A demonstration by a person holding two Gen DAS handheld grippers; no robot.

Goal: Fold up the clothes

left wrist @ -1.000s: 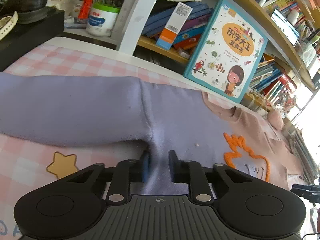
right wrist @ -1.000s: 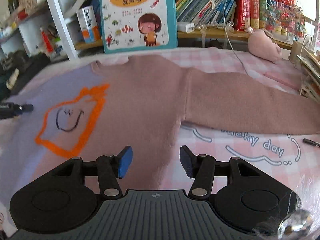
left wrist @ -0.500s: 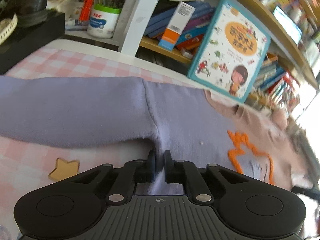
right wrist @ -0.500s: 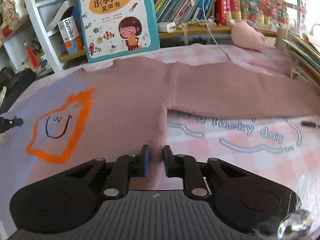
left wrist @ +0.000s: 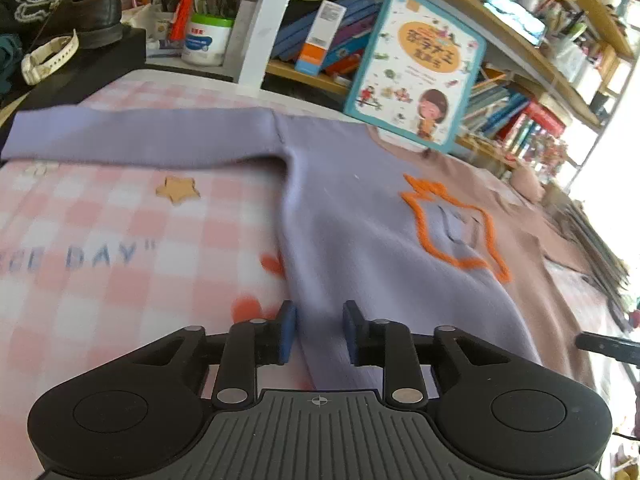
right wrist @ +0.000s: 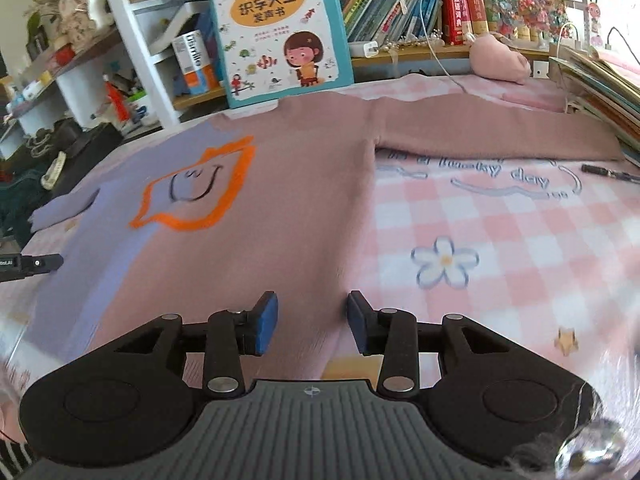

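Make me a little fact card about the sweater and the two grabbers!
garment: purple and pink knit sweater with an orange star outline, lying flat
sleeves: both spread sideways
surface: pink checked cloth
left gripper: fingers open, straddling the sweater's purple side edge
right gripper: fingers open, over the pink side edge
behind: upright teal picture book

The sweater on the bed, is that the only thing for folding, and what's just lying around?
For the job:
sweater
left gripper
right gripper

Just lying about:
picture book
pink plush toy
pen
shoe
checked blanket
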